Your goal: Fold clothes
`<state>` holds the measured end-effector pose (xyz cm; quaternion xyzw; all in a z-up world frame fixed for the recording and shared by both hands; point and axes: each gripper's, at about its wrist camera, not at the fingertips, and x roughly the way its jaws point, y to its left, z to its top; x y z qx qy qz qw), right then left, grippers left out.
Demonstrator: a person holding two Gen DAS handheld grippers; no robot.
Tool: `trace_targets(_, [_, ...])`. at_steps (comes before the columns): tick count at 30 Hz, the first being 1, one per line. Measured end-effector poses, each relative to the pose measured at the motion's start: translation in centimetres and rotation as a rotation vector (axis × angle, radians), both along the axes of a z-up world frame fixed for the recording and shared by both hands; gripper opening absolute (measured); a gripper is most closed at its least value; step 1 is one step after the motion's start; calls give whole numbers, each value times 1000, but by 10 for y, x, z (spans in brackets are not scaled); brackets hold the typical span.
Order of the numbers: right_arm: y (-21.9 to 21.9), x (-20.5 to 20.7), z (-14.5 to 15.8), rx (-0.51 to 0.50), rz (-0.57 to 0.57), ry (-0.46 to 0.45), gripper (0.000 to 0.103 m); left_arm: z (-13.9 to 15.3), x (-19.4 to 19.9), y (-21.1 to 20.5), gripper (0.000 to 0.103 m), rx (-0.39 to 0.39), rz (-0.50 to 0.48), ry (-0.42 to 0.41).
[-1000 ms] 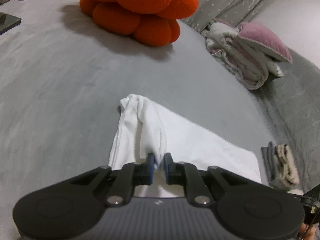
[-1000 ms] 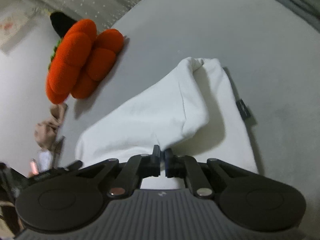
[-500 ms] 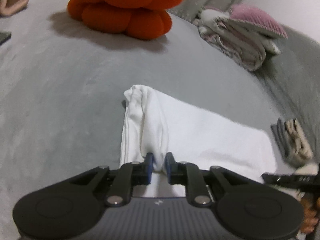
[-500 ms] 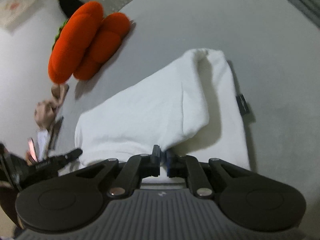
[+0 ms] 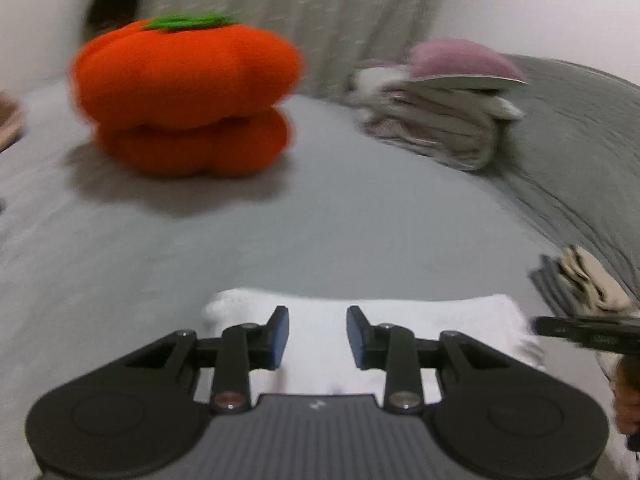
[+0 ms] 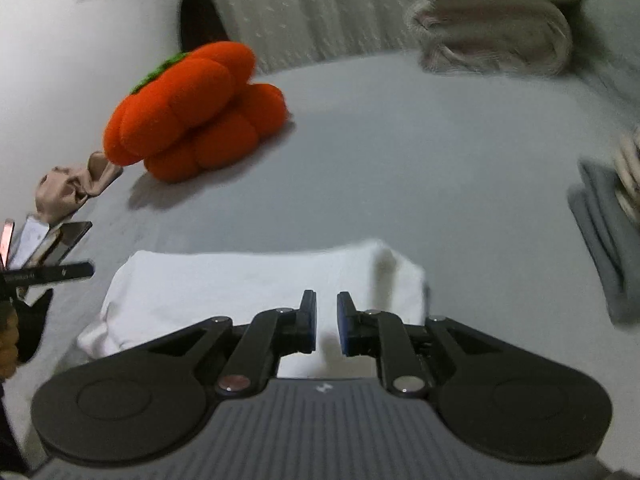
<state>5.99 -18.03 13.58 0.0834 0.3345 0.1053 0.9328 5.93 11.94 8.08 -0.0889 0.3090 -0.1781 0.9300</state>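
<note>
A white garment lies folded into a flat rectangle on the grey bed; the right wrist view shows the same white garment from its other end. My left gripper hovers over its near edge with its jaws opening, and nothing sits between the blue pads. My right gripper hangs over the garment's right end, jaws opening too, the narrow gap between them bare. In the left wrist view the tip of the right gripper shows at the right edge.
An orange pumpkin cushion sits at the back of the bed. A pink-topped pile of laundry lies back right, and folded grey and beige clothes at the right. A crumpled beige garment and phones lie left.
Both grippers have let go of the white garment, which now lies flat. Both have lifted and rolled level, so the views show more of the back wall.
</note>
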Motion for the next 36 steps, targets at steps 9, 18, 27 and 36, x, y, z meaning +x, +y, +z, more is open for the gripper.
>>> trace_targets(9, [-13, 6, -35, 40, -27, 159, 7, -46, 9, -31, 32, 167, -96, 99])
trace_targets(18, [-42, -5, -24, 81, -145, 125, 26, -41, -2, -14, 33, 137, -92, 124])
trace_targets(27, [2, -27, -5, 23, 40, -1, 36, -28, -29, -24, 40, 101, -177, 46])
trace_targets(36, [73, -38, -31, -381, 274, -64, 44, -38, -44, -61, 54, 300, -287, -53])
